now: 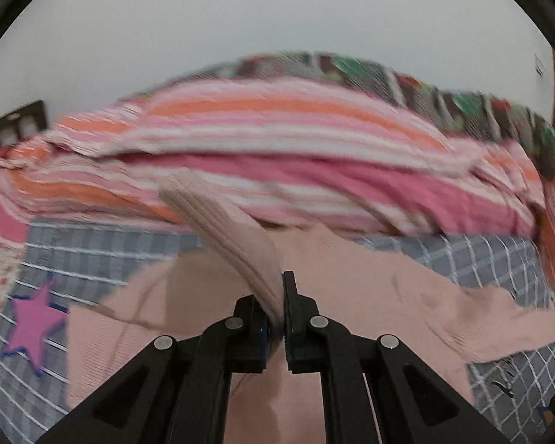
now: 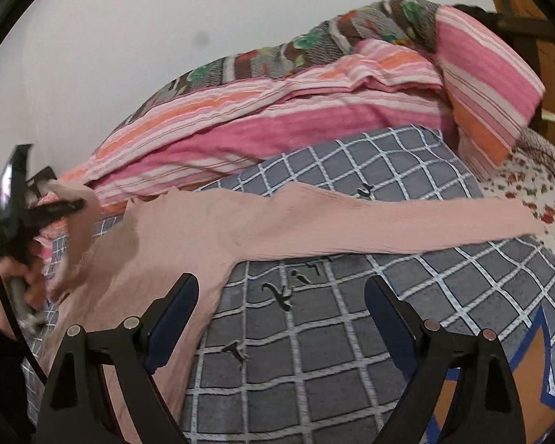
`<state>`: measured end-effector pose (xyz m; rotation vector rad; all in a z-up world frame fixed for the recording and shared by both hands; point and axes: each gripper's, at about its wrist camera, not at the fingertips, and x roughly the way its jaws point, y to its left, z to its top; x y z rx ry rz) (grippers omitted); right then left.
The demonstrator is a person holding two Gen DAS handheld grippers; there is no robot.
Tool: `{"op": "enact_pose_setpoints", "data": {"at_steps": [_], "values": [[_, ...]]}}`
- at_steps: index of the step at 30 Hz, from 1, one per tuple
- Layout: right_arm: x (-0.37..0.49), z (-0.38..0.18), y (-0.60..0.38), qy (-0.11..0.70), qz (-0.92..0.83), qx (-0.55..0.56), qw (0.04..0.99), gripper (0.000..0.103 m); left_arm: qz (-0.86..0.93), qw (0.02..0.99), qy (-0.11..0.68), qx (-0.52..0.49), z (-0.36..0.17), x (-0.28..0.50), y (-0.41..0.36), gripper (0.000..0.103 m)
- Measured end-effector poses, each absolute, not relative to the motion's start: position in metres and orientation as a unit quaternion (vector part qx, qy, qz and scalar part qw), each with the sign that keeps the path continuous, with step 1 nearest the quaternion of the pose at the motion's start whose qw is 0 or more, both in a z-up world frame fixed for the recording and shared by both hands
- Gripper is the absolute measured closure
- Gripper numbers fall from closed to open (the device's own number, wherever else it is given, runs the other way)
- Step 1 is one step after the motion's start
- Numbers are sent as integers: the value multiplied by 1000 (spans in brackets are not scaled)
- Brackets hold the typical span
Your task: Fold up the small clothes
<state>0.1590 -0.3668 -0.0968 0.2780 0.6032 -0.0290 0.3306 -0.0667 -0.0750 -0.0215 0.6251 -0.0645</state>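
Pink knitwear, a small long-sleeved top (image 2: 188, 236), lies spread on a bed covered by a grey checked sheet (image 2: 314, 362). In the right wrist view its body runs from the centre down to the lower left of the frame, and one sleeve stretches flat toward the right edge, its cuff reaching a floral cloth (image 2: 536, 199).

The left gripper (image 1: 279, 310) shows at the bottom centre of the left wrist view with its jaws pressed together on the top's other sleeve (image 1: 225, 233). That ribbed sleeve rises from the jaws and leans toward the upper left, its cuff end blurred against the bedding behind. In the right wrist view the same gripper appears at the left edge, blurred, with the lifted sleeve hanging from it and a hand (image 2: 26, 273) below it.

The right gripper (image 2: 281, 296) fills the bottom of its own view with jaws spread wide and nothing between them. Its left finger stands over the edge of the top's body; whether it touches the cloth cannot be told. Its right finger stands over bare sheet.

Behind the top lies a striped pink and orange quilt (image 1: 277, 118), with a patterned blanket (image 2: 314, 44) along its far side. A pink star (image 1: 33, 323) is printed on the sheet at the lower left of the left wrist view.
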Motion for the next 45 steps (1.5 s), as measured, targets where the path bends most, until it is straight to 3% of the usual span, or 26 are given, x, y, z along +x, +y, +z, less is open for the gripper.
{"op": "enact_pose_setpoints", "data": {"at_steps": [4, 6, 8, 9, 11, 15, 18, 21, 23, 25, 33, 38, 45], "values": [[161, -96, -372, 297, -21, 132, 945, 13, -78, 936, 343, -25, -101, 330, -97, 87], [160, -96, -373, 296, -19, 131, 946, 13, -90, 929, 357, -36, -106, 328, -99, 64], [160, -96, -374, 298, -11, 135, 945, 13, -80, 933, 349, -38, -104, 320, -98, 57], [160, -96, -375, 299, -7, 139, 944, 13, -75, 935, 345, -37, -103, 316, -95, 45], [160, -97, -375, 302, 0, 144, 942, 13, -69, 941, 328, -39, -98, 302, -85, 32], [162, -99, -371, 309, 16, 153, 938, 14, -25, 947, 321, -21, -94, 280, -56, 32], [164, -101, -363, 316, 22, 144, 938, 21, 11, 945, 326, -14, -101, 263, -27, 32], [166, -105, -354, 326, 28, 137, 935, 40, 32, 944, 329, -12, -108, 254, -6, 32], [167, -107, -348, 332, 31, 131, 934, 61, 43, 943, 329, -17, -116, 247, 8, 32], [170, -110, -339, 341, 32, 120, 932, 73, 40, 944, 325, -40, -124, 242, 20, 31], [168, -103, -303, 324, 62, 90, 940, 72, -4, 943, 325, -76, -130, 239, 33, 29], [179, -99, -291, 321, 67, 116, 937, 56, -13, 946, 315, -79, -129, 231, 43, 27], [203, -98, -275, 332, 76, 155, 927, 56, -6, 949, 294, -109, -125, 225, 71, 27]]}}
